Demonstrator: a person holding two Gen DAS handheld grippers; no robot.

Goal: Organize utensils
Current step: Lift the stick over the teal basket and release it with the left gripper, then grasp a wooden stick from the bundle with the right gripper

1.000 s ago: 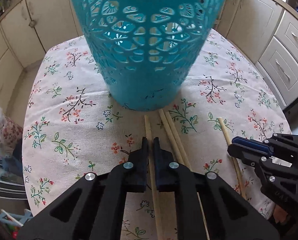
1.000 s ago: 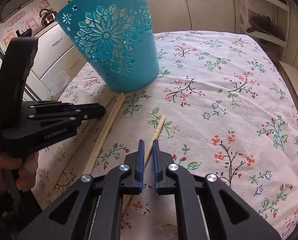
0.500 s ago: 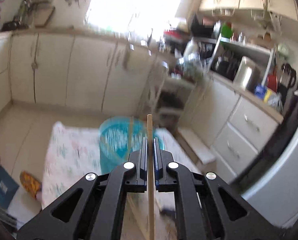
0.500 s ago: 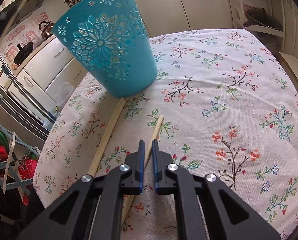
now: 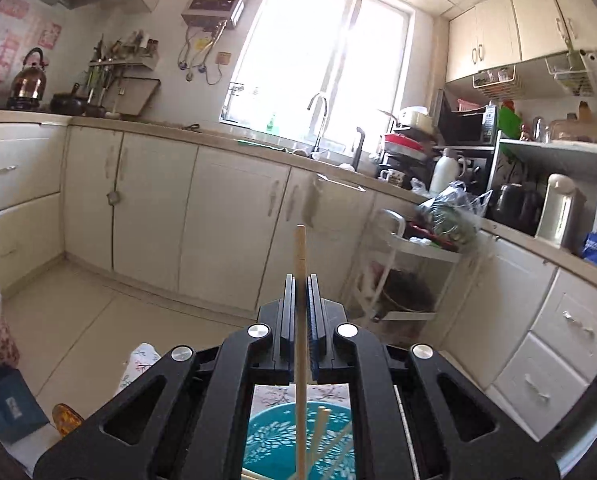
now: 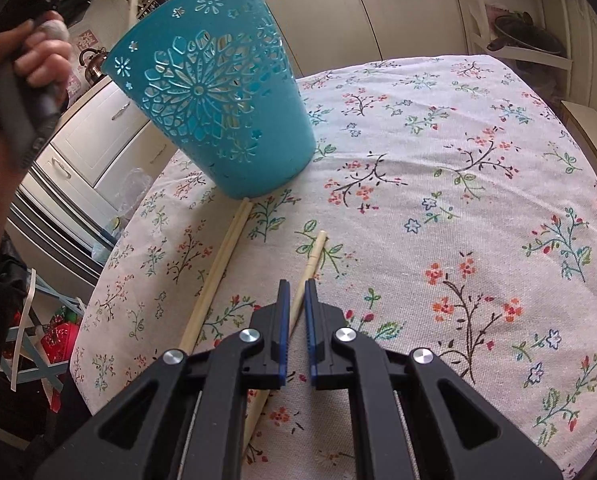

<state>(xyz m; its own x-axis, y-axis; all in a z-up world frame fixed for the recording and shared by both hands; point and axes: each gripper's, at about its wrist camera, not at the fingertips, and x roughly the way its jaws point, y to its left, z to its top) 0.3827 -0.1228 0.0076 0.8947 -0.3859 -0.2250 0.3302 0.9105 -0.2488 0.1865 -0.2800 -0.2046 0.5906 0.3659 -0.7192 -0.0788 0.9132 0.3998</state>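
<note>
Dropping a chopstick, pinched upright in left gripper jaws, into basket below; right gripper jaws narrow, straddling another chopstick. Next: release.

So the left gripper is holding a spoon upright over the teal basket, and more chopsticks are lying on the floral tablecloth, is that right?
Not a spoon: the left wrist view shows the left gripper shut on a wooden chopstick, held upright over the teal basket. The rest holds: chopsticks lie on the floral tablecloth.
</note>
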